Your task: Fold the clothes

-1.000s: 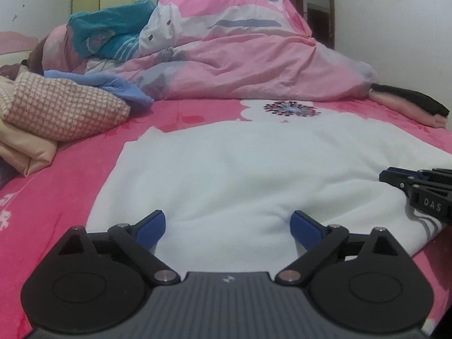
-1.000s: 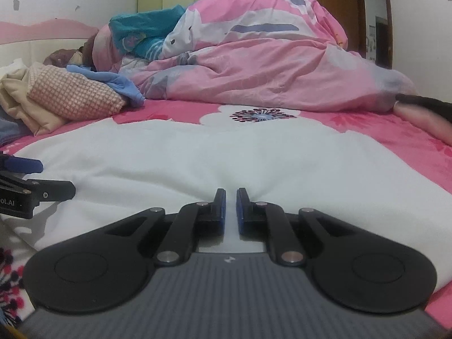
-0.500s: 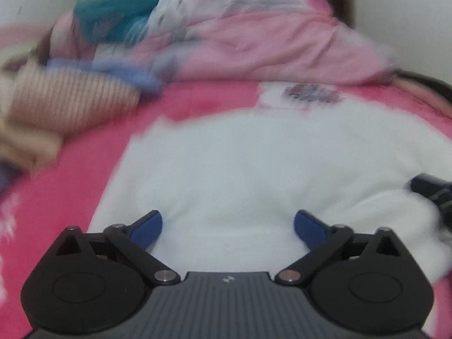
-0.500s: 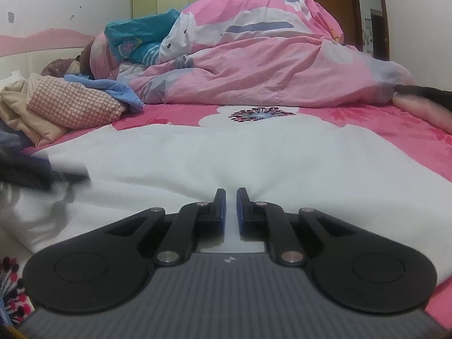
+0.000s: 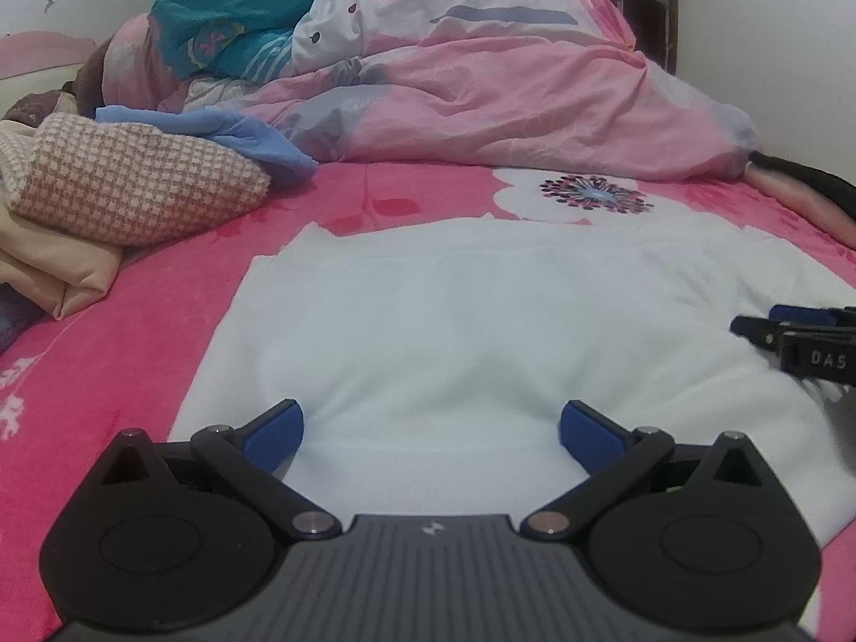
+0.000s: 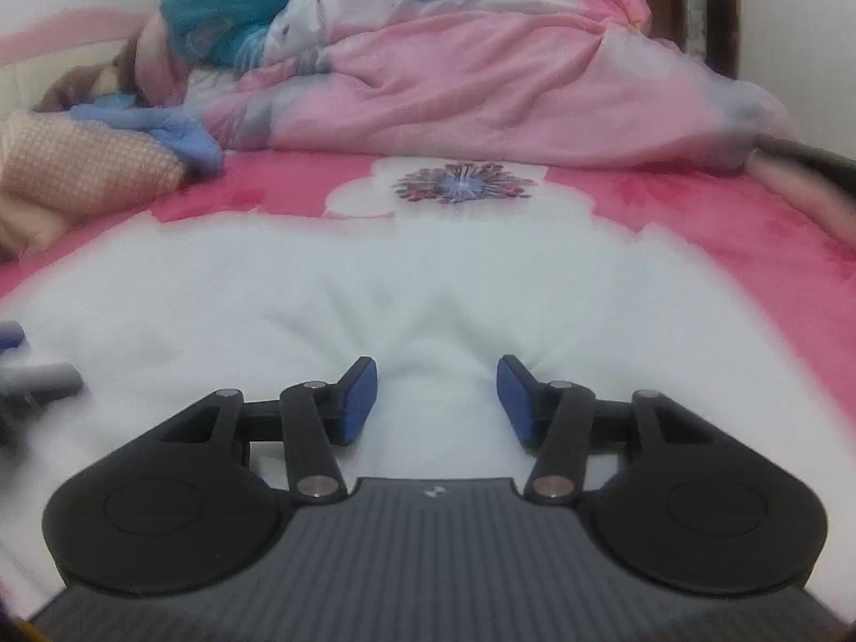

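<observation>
The left claw (image 5: 430, 430) stood wide open, its blue pads (image 5: 273, 436) far apart and level, both fingers pointing forward and low. The right claw (image 6: 436, 398) was also open, though less widely, its pads (image 6: 358, 401) parted with a clear gap between them. In the left wrist view the right claw (image 5: 792, 339) showed at the right edge, reaching in sideways.

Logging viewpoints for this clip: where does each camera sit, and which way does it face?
Left wrist: on the left gripper, low over the white garment, facing the pink duvet; jaws open, right gripper at its right edge.
Right wrist: on the right gripper, same heading; jaws open, blurred left gripper at its left edge.
Shared: garment, duvet, checked cloth.
</observation>
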Demonstrator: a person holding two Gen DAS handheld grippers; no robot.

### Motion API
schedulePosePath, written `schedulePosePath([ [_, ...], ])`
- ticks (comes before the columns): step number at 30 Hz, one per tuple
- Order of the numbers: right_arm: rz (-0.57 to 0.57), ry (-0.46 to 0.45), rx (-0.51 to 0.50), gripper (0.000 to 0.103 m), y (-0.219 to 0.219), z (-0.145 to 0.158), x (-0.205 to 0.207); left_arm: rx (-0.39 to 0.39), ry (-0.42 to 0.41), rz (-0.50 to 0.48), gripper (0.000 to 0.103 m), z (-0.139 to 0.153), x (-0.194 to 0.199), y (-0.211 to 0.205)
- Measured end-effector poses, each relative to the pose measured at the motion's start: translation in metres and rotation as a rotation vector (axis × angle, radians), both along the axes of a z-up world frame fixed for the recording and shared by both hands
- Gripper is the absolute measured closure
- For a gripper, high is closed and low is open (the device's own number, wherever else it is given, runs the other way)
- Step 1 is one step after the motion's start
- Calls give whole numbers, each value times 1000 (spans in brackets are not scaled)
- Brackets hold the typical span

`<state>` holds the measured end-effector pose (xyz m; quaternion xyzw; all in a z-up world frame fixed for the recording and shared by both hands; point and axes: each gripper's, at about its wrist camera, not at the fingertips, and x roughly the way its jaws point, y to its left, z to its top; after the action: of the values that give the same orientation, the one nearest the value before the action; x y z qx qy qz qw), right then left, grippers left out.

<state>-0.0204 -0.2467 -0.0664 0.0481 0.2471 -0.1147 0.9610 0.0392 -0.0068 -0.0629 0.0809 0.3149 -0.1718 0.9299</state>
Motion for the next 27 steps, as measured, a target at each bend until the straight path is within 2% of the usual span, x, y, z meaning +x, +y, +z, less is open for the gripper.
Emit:
schedulePosePath([
  [3, 9, 23, -10, 50, 1, -8, 3, -8, -17, 21, 0, 14, -2, 2],
  [7, 7, 20, -12, 50, 1, -10, 3, -26, -70, -8, 0, 37, 2, -9],
  [11, 5, 17, -16, 50, 3, -10, 3, 20, -74, -24, 0, 32, 24, -35],
  [13, 3, 16, -18, 50, 3, -9, 2, 81, 6, -1, 0, 4, 46, -46],
  [14, 3, 17, -19, 50, 3, -9, 2, 76, 52, 9, 0, -10, 56, -46],
  [15, 2, 19, -18, 50, 4, -8, 2, 26, 41, 15, 0, -11, 56, -40],
  [17, -6, 29, -21, 50, 7, -4, 0, 6, 56, 10, 0, -6, 56, -35],
  [19, -19, 26, -27, 49, 10, 7, -1, 7, 41, 8, 0, -8, 52, -35],
  [23, -10, -47, -65, 49, 15, 37, 9, 16, 37, 11, 0, -9, 49, -36],
  [26, -12, -15, -71, 50, 5, 34, 31, 14, 40, 7, 0, -8, 53, -37],
  [27, -32, 35, -48, 51, -4, 21, 41, 13, 40, 7, 0, -8, 54, -37],
])
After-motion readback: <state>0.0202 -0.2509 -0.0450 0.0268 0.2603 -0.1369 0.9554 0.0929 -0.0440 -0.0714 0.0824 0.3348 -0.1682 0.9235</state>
